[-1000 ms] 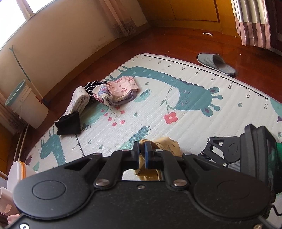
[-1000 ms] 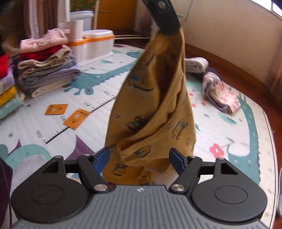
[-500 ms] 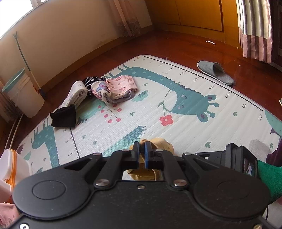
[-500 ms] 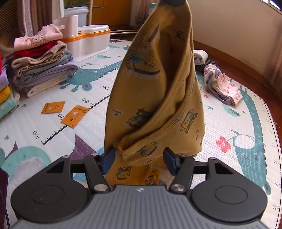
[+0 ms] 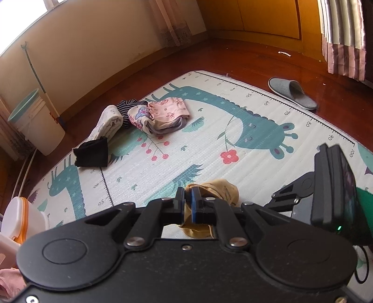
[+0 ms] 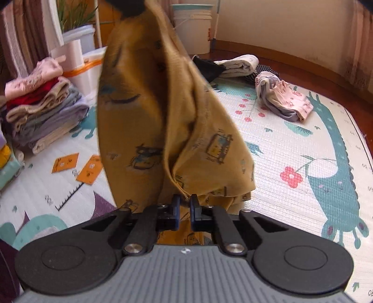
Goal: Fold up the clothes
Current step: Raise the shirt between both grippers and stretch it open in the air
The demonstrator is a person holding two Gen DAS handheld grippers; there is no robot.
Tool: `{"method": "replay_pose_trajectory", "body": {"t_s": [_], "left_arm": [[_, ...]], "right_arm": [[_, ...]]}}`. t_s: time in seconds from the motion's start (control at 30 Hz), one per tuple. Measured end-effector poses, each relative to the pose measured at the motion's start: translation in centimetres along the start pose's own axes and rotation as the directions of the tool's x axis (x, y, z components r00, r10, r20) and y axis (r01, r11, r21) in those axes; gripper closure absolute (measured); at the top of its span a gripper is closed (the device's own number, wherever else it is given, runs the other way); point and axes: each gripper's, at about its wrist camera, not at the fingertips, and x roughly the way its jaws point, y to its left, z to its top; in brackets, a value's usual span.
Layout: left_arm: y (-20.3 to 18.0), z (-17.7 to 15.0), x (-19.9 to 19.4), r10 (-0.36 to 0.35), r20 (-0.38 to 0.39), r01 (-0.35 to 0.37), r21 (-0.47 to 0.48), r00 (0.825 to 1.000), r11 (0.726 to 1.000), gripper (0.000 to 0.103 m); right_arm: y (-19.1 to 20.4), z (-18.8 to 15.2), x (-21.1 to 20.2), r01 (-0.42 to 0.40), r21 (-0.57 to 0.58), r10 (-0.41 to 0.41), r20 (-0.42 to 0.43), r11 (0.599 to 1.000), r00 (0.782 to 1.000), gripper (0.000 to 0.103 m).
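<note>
A mustard-yellow garment [image 6: 163, 116] with small printed vehicles hangs in the air between my two grippers, above the play mat [image 6: 291, 139]. My left gripper [image 5: 188, 193] is shut on the garment's top corner [image 5: 219, 188], and its dark tip shows at the top of the right wrist view [image 6: 130, 7]. My right gripper [image 6: 184, 201] is closing, its pads pinching the lower hem, with the fabric edge between the jaws. The right gripper's body [image 5: 333, 186] appears at the right in the left wrist view.
Unfolded clothes [image 5: 160, 114], a rolled white piece [image 5: 109, 121] and a black garment [image 5: 92, 152] lie at the mat's far side. A stack of folded clothes [image 6: 44, 109], two orange cards [image 6: 89, 172], a bucket [image 5: 35, 121] and a grey slipper [image 5: 291, 93] surround the area.
The right gripper's jaws went from wide apart around the hanging cloth to pinched on its lower hem. The garment hangs closer to the right camera. The left gripper stayed shut on the top.
</note>
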Motion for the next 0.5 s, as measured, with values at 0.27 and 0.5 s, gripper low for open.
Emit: {"method": "replay_pose_trajectory", "body": {"t_s": [0.27,0.5], "left_arm": [[1.5,0.9,-0.9,0.053,0.036,-0.054,0.018,0.998,0.998,0.100],[3.3,2.3,-3.1,0.084,0.117,-0.085,0.003,0.990,0.996,0.100]], "right_arm": [[-3.9,4.8,-4.8,0.019,0.038,-0.025,0.152,0.999,0.988,0.098],[-8.5,10.3,-10.6,0.081,0.046,-0.092,0.306,0.996,0.948,0.098]]}}
